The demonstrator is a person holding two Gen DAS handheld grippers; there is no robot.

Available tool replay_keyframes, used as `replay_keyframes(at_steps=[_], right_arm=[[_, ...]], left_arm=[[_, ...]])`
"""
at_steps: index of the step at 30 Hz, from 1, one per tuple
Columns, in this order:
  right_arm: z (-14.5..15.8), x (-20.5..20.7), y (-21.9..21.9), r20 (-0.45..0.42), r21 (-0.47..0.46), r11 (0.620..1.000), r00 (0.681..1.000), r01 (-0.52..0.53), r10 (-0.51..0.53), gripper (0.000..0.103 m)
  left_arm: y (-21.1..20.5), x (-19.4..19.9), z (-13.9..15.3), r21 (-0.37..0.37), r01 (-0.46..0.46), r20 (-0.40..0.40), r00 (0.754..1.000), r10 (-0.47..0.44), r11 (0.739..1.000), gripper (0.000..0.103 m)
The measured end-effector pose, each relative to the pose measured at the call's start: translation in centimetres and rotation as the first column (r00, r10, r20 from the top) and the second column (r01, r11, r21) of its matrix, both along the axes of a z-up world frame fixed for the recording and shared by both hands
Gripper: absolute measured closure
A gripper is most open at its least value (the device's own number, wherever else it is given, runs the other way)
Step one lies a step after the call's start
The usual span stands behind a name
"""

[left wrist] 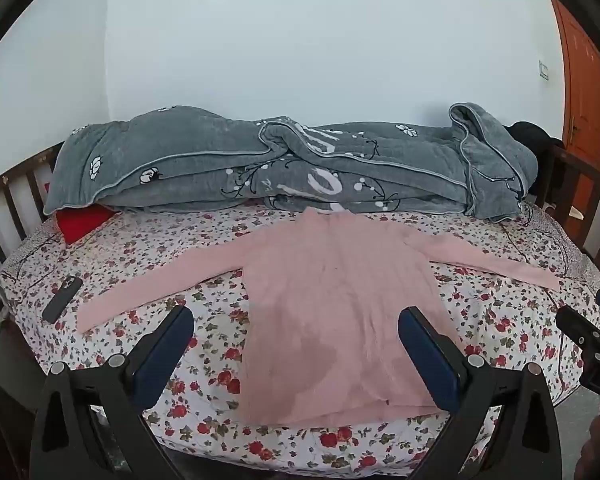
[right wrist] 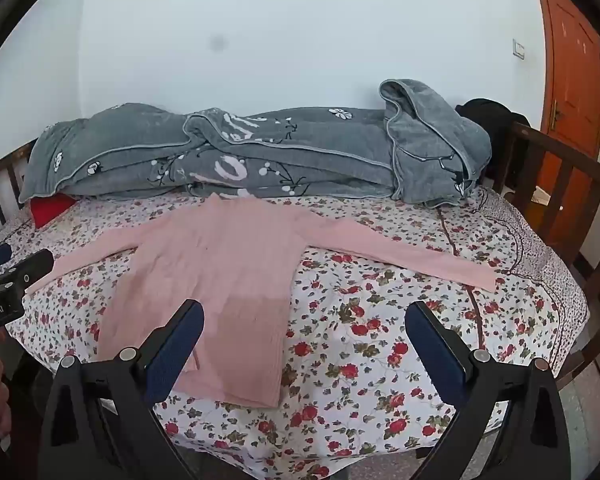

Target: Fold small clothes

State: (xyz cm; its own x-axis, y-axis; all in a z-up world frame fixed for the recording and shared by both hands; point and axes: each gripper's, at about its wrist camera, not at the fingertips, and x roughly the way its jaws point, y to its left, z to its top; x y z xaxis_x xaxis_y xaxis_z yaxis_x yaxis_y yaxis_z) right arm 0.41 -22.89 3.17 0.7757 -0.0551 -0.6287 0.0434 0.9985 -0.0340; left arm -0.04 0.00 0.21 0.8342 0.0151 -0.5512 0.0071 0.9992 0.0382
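A pink long-sleeved sweater (left wrist: pixel 332 304) lies flat on the flowered bedsheet (left wrist: pixel 204 344), neck toward the wall, both sleeves spread out sideways. My left gripper (left wrist: pixel 296 316) hovers open above the sweater's lower body, its blue pads wide apart and touching nothing. In the right wrist view the same sweater (right wrist: pixel 220 276) lies left of centre, its right sleeve (right wrist: pixel 412 256) stretched across the sheet. My right gripper (right wrist: pixel 304 312) is open over the sheet beside the sweater's right hem, holding nothing. Each gripper shows at the edge of the other's view.
A rolled grey quilt (left wrist: pixel 284 164) lies along the wall behind the sweater. A red item (left wrist: pixel 82 222) peeks from under its left end. A dark phone (left wrist: pixel 62 298) lies on the sheet near the left sleeve. Wooden bed rails (right wrist: pixel 560 184) border both sides; an orange door (right wrist: pixel 572 80) stands right.
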Motion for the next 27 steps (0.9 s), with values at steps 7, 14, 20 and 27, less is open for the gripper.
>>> replay_keyframes(at_steps=[7,14,20,27], right_arm=[[0.19,-0.07,-0.1,-0.002,-0.002,1.0,1.0,0.008,-0.008,0.004],[0.73,-0.43,0.07,0.014,0.005,1.0,1.0,0.001,-0.001,0.004],[0.76,-0.56,0.03,0.015,0.011,1.0,1.0,-0.003,0.003,0.004],[0.9,-0.75,-0.02,0.019,0.014,1.0,1.0,-0.005,0.005,0.004]], left_arm=[[-0.01,0.06,0.19,-0.004,0.003,0.012,1.0,-0.003,1.0,0.0],[-0.49,-0.33,0.64,-0.011,0.002,0.029,1.0,-0.002,1.0,0.0],[-0.75,-0.59,0.71,-0.012,0.003,0.035,0.999,-0.003,1.0,0.0],[-0.66,-0.63,0.81,-0.014,0.007,0.035,0.999,-0.006,1.0,0.0]])
